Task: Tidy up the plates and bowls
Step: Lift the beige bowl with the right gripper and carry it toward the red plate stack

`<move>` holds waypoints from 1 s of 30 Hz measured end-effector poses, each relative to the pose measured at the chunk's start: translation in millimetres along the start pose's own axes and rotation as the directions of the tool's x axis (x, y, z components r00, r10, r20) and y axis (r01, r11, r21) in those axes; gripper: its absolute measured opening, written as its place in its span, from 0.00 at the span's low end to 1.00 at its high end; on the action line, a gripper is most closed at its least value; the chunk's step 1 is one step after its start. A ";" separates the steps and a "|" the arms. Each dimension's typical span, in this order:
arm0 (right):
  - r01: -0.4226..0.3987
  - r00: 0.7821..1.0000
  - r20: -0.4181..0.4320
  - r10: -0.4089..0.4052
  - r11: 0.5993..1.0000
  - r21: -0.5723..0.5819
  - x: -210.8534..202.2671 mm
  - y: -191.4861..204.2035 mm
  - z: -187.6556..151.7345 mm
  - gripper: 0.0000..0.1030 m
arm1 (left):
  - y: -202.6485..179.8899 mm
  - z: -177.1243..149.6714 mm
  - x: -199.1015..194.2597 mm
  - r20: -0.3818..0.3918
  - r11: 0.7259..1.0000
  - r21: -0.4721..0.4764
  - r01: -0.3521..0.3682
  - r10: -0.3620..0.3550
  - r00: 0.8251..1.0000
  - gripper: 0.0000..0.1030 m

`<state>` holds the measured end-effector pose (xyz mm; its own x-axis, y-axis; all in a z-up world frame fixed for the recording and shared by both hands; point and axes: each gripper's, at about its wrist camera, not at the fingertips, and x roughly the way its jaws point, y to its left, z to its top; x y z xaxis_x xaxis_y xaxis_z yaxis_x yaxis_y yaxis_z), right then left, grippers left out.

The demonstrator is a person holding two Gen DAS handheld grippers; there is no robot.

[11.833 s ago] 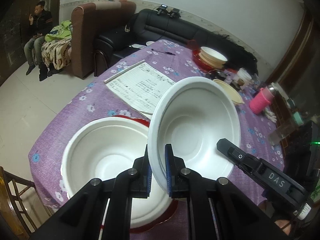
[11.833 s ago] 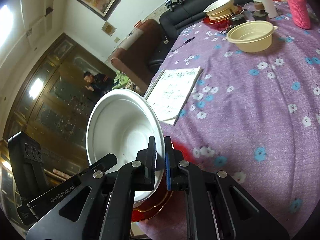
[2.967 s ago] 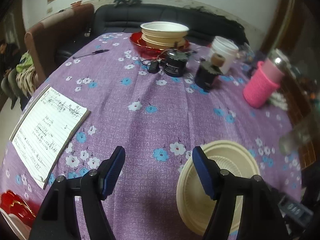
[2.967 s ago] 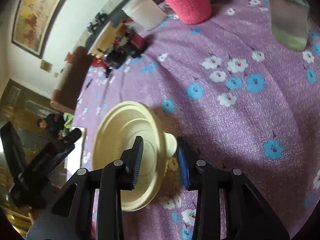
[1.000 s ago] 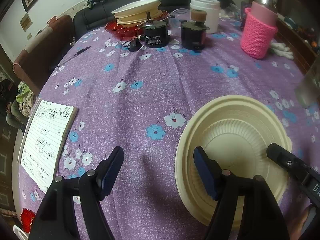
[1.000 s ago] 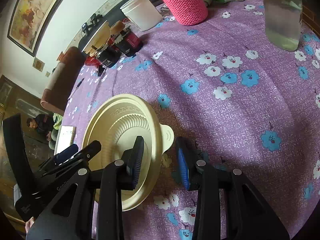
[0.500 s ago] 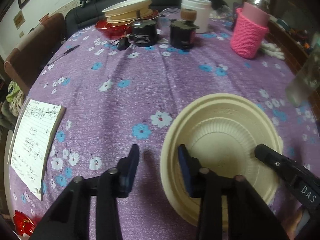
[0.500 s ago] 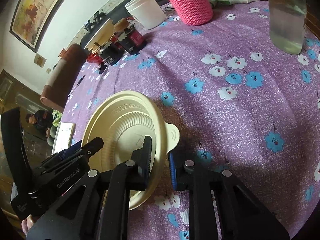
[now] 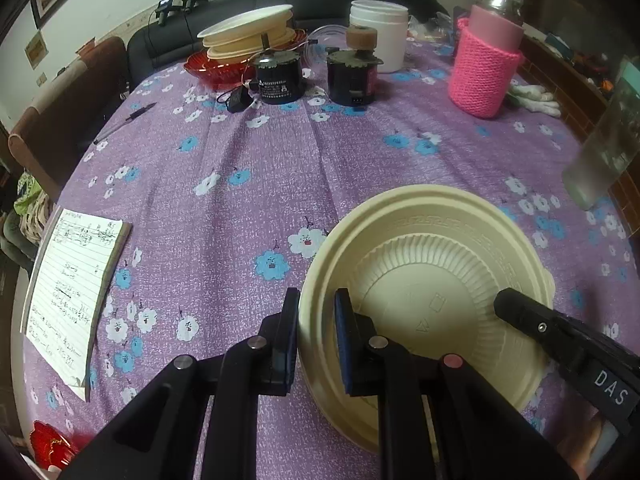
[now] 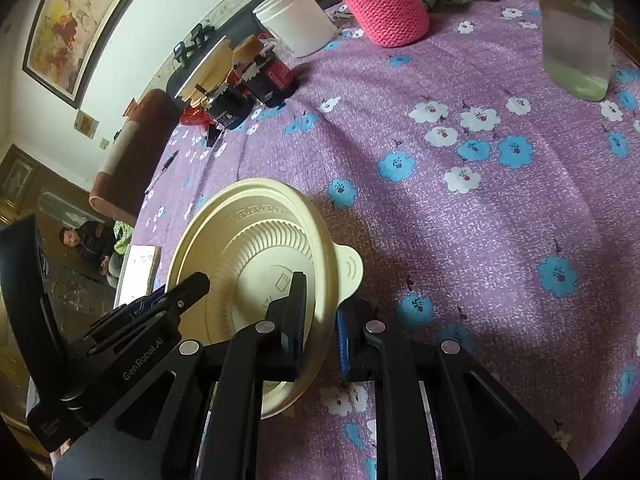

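A cream plastic bowl (image 9: 432,280) sits on the purple flowered tablecloth (image 9: 280,160); it also shows in the right wrist view (image 10: 256,256). My left gripper (image 9: 316,336) is shut on the bowl's left rim, one finger outside, one inside. My right gripper (image 10: 320,320) is shut on the bowl's opposite rim, beside its small tab handle (image 10: 350,270). The right gripper's body shows in the left wrist view (image 9: 560,344). A stack of cream bowls on a red plate (image 9: 248,44) stands at the table's far side.
Two black jars (image 9: 280,76), a white tub (image 9: 380,32), a pink knitted bottle (image 9: 486,68) and a clear glass (image 9: 604,148) stand around the far and right sides. A notepad (image 9: 72,280) lies left. A red plate edge (image 9: 52,446) shows bottom left.
Both grippers have closed from open onto opposite rims of the cream bowl. The bowl has stayed on the table.
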<state>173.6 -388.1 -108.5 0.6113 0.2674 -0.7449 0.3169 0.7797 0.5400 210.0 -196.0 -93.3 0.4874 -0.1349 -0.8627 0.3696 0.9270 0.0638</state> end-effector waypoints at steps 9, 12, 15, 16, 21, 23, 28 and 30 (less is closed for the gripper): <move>-0.018 1.000 0.019 0.019 1.000 -0.003 -23.7 7.2 -19.4 0.12 | 1.0 -22.3 -24.8 0.019 1.000 -0.005 -0.023 0.023 1.000 0.16; -0.030 0.999 0.021 0.030 1.000 -0.002 -32.7 9.3 -30.9 0.12 | 1.1 -33.4 -36.3 0.027 0.999 0.002 -0.032 0.032 0.999 0.16; -0.041 0.999 0.026 0.041 0.999 -0.012 -43.2 15.4 -42.3 0.12 | 3.7 -45.1 -48.5 0.037 0.999 0.004 -0.040 0.040 0.999 0.16; -0.043 0.999 0.028 0.044 0.999 -0.019 -46.3 18.7 -46.0 0.12 | 5.1 -49.1 -53.1 0.042 0.999 0.004 -0.044 0.043 0.998 0.16; -0.068 0.997 0.036 0.070 0.996 -0.054 -60.0 37.6 -62.5 0.12 | 17.0 -68.5 -76.3 0.067 0.998 -0.006 -0.064 0.064 0.996 0.16; -0.076 0.996 0.037 0.079 0.995 -0.068 -63.6 45.0 -68.0 0.12 | 22.1 -75.7 -85.6 0.081 0.997 -0.012 -0.077 0.078 0.994 0.16; -0.100 0.994 0.034 0.105 0.989 -0.105 -71.9 65.4 -82.2 0.12 | 36.3 -92.4 -105.6 0.107 0.994 -0.034 -0.101 0.104 0.989 0.16; -0.108 0.993 0.037 0.113 0.986 -0.127 -75.5 75.2 -88.3 0.12 | 42.9 -99.4 -115.4 0.121 0.993 -0.044 -0.112 0.117 0.986 0.16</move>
<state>87.2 -299.7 -46.2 0.6693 0.3329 -0.6642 0.1548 0.8119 0.5629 91.0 -105.9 -40.9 0.6196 -0.0670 -0.7821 0.2774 0.9508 0.1383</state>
